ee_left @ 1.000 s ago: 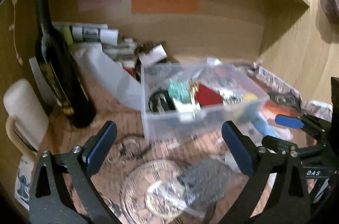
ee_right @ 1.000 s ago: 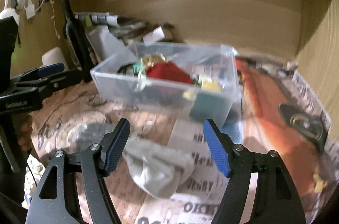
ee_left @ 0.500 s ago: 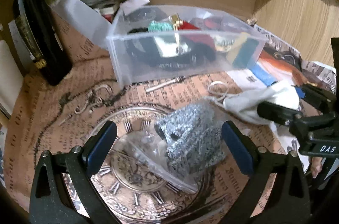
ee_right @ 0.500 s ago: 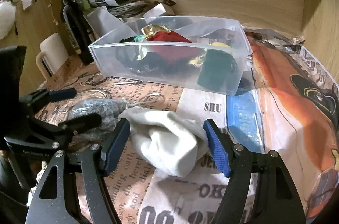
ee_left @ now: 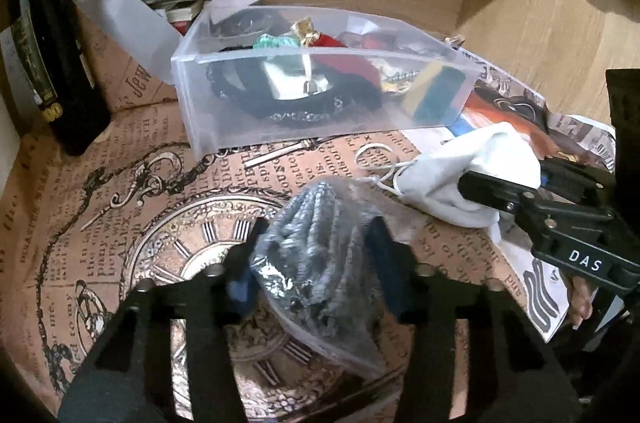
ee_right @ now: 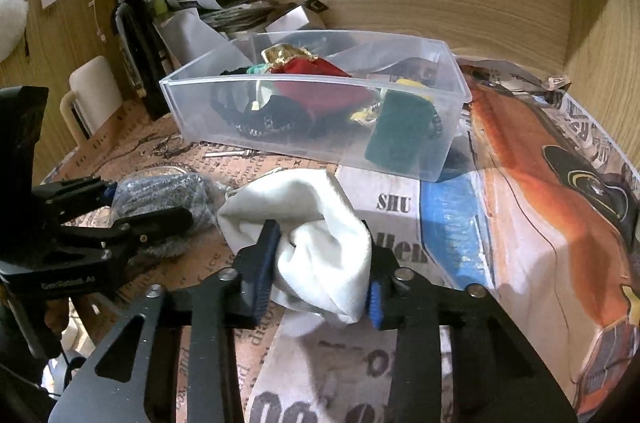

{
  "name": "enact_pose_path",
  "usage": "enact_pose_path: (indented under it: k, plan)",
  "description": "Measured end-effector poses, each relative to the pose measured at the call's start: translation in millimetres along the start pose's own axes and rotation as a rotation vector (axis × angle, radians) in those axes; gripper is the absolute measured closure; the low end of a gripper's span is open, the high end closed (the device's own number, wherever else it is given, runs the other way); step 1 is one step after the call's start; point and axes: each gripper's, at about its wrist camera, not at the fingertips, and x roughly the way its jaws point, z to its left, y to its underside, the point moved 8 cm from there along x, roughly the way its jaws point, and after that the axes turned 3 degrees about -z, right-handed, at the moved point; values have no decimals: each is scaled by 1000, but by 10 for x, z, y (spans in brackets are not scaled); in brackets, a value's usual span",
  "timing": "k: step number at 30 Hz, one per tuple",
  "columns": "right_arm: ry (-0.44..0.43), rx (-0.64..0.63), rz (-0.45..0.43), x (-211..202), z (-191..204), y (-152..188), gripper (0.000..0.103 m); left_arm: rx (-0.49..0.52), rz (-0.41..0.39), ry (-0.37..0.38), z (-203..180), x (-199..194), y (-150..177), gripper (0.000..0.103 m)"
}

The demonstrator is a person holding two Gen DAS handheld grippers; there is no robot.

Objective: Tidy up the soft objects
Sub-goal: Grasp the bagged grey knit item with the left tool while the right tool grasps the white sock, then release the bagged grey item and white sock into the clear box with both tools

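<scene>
**Both grippers clamped on soft bundles in front of the clear bin**

In the left wrist view, the left gripper (ee_left: 314, 265) sits at the lower centre of the frame, its two blue-padded fingers pressed in on a grey knitted item in a clear plastic bag (ee_left: 316, 243). The bag bulges up between the fingers and rests over the clock-face print of the brown newspaper-pattern sheet (ee_left: 132, 159) that covers the surface. To the right of centre in the same view lies the white cloth pouch (ee_left: 464, 175), its drawstring looped on the sheet just to its left, with the right gripper's black fingers closed around its far end.

The right wrist view shows the right gripper (ee_right: 320, 283) at the lower centre, pinching the white cloth pouch (ee_right: 320, 235) so that the fabric bunches and folds between the pads. At the left edge of that frame the left gripper (ee_right: 132, 219) holds the grey knitted item in a clear plastic bag (ee_right: 160, 191), just beside the pouch.

Behind both bundles, at the middle of each frame, stands a clear plastic bin (ee_right: 280, 143) holding a jumble of red, black, green and gold items. A dark wine bottle (ee_right: 132, 39) stands upright at the upper left, near a cream mug (ee_right: 92, 95). The colourful printed paper (ee_right: 540, 207) spreads over the right side of the surface
</scene>
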Motion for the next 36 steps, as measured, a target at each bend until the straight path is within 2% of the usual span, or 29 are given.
enact_pose_path:
  k: [2, 4, 8, 14, 26, 31, 36]
  plan:
    - [-7, -1, -4, -12, 12, -17, 75, 10, -1, 1, -15, -9, -18, 68]
    - [-14, -5, -13, -40, 22, -49, 77, 11, -5, 3, -15, -34, -43, 72]
    - [-19, -9, -46, -114, 33, -155, 78, 9, -26, -7, 16, -103, -115, 74]
    - [-12, -15, -120, -250, 46, -399, 78, 17, -97, -22, 62, -285, -369, 74]
    - [29, -62, -288, -483, 1, -1069, 78, -7, -273, -59, 197, -550, -1144, 74]
    - [39, -67, -327, -439, -39, -1309, 78, -34, -293, -64, 294, -450, -1453, 74]
    - [51, -64, -317, -269, -81, -1412, 78, -48, -285, -93, 359, -284, -1646, 74]
